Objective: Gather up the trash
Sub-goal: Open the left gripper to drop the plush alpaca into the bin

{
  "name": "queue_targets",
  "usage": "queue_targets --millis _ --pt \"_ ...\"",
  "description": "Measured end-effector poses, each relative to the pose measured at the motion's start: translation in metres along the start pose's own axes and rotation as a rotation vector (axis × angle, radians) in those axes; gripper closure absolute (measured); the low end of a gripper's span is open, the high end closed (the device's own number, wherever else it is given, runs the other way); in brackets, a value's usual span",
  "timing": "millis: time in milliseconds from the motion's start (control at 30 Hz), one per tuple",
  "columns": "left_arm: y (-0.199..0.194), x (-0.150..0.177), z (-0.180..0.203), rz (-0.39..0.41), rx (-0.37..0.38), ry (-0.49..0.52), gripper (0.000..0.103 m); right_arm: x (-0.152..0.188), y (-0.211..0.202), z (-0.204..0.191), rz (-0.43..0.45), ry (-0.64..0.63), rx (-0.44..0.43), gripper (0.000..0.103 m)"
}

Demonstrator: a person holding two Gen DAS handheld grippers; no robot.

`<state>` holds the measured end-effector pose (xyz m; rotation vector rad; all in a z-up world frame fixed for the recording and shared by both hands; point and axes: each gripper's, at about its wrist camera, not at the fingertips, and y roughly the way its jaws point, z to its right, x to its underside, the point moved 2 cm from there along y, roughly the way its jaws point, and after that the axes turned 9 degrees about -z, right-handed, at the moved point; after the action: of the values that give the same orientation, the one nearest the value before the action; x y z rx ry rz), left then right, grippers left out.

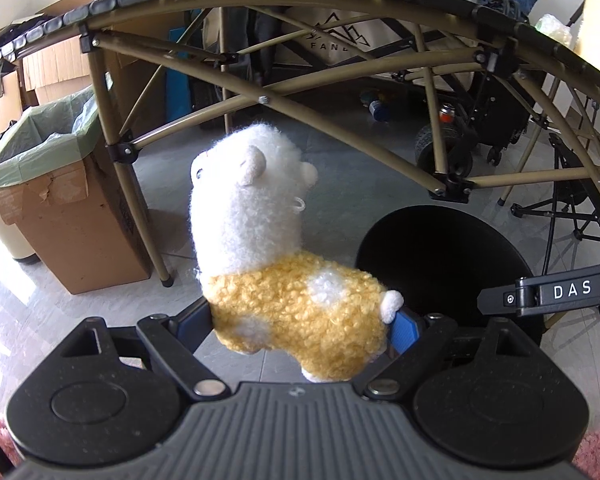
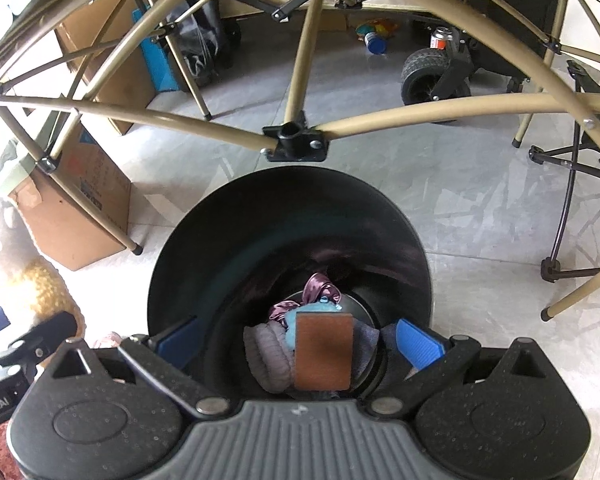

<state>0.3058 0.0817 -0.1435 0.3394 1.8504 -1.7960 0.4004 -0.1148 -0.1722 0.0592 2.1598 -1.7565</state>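
A grey tiled floor (image 1: 332,152) runs under a folding camp table whose tan tube frame (image 1: 260,100) arches across both views, with cardboard boxes, a wheeled cart and folding chairs crowded behind it. The left gripper (image 1: 300,320) is clamped on a plush alpaca (image 1: 284,280): its blue pads press the yellow curly body from either side, and the white neck and head rise up and away from the gripper, so the toy's long axis runs forward along the fingers, tilted a little to the left. The thing the coming move seems to turn on is the black round bin (image 2: 288,216). In the left wrist view it sits on the floor just to the right of the toy and slightly beyond it; in the right wrist view the right gripper (image 2: 300,344) hangs directly over its mouth, fingers spread wide and holding nothing, looking down at a brown card (image 2: 324,352), purple satin fabric (image 2: 320,288) and grey knit cloth (image 2: 268,356) already inside. A second container, a cardboard box lined with a green bag (image 1: 40,148), stands well to the left of the left gripper beside a table leg. If the black bin is the target, the left gripper is the loaded one and needs a short sideways carry to its right.
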Motion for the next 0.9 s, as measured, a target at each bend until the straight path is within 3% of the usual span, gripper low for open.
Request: queue_targets --millis 600,900 --pt "0.002 -0.001 0.080 -0.006 0.065 0.165 0.015 0.019 -0.039 0.062 0.098 0.126 0.006 0.000" --pt "0.037 -0.011 0.121 -0.102 0.102 0.205 0.014 0.025 -0.057 0.101 0.154 0.218 0.021 0.000"
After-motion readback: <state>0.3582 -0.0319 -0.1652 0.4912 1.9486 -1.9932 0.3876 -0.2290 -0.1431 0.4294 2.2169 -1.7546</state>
